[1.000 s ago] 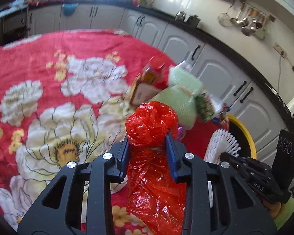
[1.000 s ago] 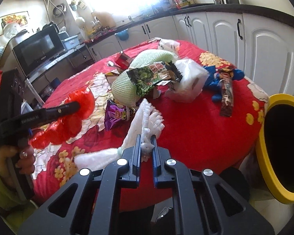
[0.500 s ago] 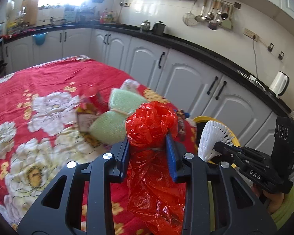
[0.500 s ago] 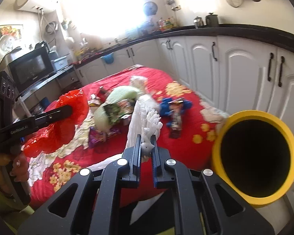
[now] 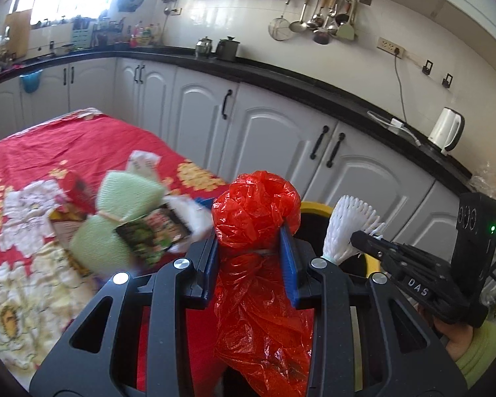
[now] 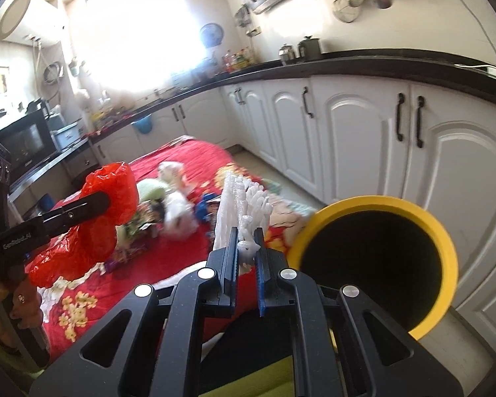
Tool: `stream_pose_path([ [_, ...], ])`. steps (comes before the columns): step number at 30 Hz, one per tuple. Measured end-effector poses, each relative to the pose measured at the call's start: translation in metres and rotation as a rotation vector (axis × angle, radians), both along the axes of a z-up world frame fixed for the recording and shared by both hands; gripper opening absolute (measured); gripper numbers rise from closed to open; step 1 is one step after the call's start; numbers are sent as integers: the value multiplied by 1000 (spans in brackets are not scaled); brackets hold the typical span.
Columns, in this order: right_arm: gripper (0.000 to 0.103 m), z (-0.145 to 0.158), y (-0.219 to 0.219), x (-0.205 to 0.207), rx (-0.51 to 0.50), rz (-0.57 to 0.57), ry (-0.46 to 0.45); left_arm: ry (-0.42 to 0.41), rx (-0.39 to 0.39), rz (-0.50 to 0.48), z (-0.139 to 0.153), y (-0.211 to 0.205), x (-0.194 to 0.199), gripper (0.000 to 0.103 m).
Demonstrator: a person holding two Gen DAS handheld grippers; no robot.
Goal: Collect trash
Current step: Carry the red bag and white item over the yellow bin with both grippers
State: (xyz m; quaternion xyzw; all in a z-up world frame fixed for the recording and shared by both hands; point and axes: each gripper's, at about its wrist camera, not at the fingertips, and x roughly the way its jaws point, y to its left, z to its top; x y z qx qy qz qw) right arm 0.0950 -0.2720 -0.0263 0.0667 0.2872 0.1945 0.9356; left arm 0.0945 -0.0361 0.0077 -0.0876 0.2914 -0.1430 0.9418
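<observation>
Both hands have swung off the red table (image 5: 23, 145) toward the yellow bin (image 6: 377, 264) at 3 o'clock, left gripper (image 5: 249, 258) clamped on red plastic bag (image 5: 254, 211), right gripper (image 6: 246, 253) pinching white foam net (image 6: 241, 205), drop likely next

Quick tally: one red plastic bag (image 5: 254, 211), one white foam net (image 5: 350, 228), one yellow bin (image 6: 377, 264), two grippers, one green knitted thing (image 5: 125, 198), one kettle (image 5: 446, 129).
</observation>
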Motion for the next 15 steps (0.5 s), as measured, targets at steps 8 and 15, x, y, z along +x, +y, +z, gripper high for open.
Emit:
stream_pose_path([
  [8, 9, 4, -38, 8, 3, -92, -21, -8, 0, -53, -1, -37, 15, 25],
  [15, 9, 1, -64, 14, 0, -161, -28, -12, 6, -103, -6, -68, 27, 25],
])
